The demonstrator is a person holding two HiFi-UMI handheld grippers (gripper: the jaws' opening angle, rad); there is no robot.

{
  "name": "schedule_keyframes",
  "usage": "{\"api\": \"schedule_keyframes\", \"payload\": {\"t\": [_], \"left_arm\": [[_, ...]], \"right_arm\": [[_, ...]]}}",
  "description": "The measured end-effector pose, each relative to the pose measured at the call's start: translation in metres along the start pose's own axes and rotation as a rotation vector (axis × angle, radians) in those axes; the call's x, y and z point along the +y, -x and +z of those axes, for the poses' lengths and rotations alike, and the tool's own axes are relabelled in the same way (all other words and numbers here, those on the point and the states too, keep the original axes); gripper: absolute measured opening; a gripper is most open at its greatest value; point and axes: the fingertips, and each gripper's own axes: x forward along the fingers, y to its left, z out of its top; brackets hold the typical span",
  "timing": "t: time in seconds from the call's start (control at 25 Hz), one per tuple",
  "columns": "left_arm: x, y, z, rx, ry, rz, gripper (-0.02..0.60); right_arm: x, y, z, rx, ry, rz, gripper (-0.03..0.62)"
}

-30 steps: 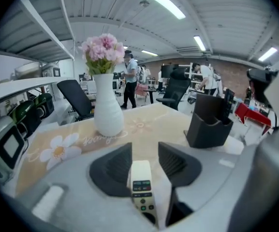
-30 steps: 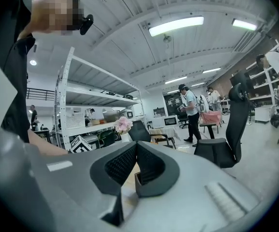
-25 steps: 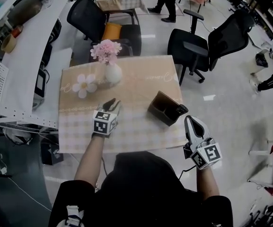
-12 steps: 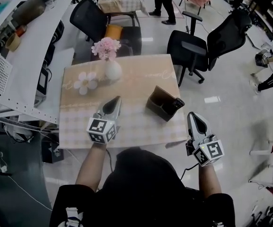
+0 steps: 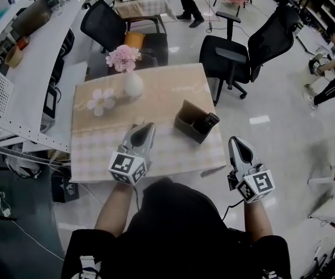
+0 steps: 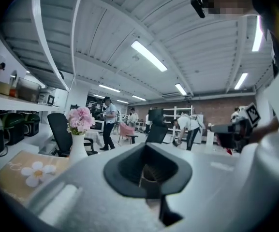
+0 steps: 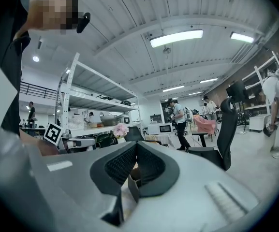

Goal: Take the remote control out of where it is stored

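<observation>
Remote control (image 5: pixel 208 121), black, stands in brown holder (image 5: pixel 186 116); left tongs (image 5: pixel 148 127) and right tongs (image 5: pixel 238 140) clenched empty.

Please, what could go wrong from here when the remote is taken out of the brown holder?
1. The right gripper and left gripper are both shut; pushing in like this could knock the remote deeper.
2. Nothing steadies the holder near the edge of the table; a pull might tip or drag it.
3. The vase stands beyond the left gripper and could topple.
</observation>
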Motion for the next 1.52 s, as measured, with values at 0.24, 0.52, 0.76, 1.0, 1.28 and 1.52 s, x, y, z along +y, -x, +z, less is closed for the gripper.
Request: {"api": "schedule_keyframes", "payload": {"t": [0.24, 0.52, 0.76, 1.0, 1.28, 1.52], "left_arm": [[-0.025, -0.006, 0.002, -0.001, 0.035, -0.069, 0.005], [-0.053, -0.032, -0.007, 0.017, 0.031, -0.140, 0.005], [-0.097, -0.070, -0.013, 0.035, -0.010, -0.212, 0.005], [-0.130, -0.102, -0.022, 0.073, -0.065, -0.266, 0.018], [-0.149, -0.130, -0.040, 0.113, -0.093, -0.255, 0.161], [-0.157, -0.151, -0.058, 0.144, -0.138, -0.223, 0.239]], "right_arm": [[-0.004, 0.015, 0.000, -0.008, -0.007, -0.009, 0.005], [-0.018, 0.048, -0.003, -0.012, -0.018, -0.097, 0.005], [-0.046, 0.095, -0.004, -0.025, -0.044, -0.202, 0.005], [-0.065, 0.138, -0.004, -0.059, -0.070, -0.298, 0.005], [-0.077, 0.172, -0.007, -0.089, -0.094, -0.380, 0.005], [-0.086, 0.194, -0.014, -0.087, -0.099, -0.446, 0.005]]}}
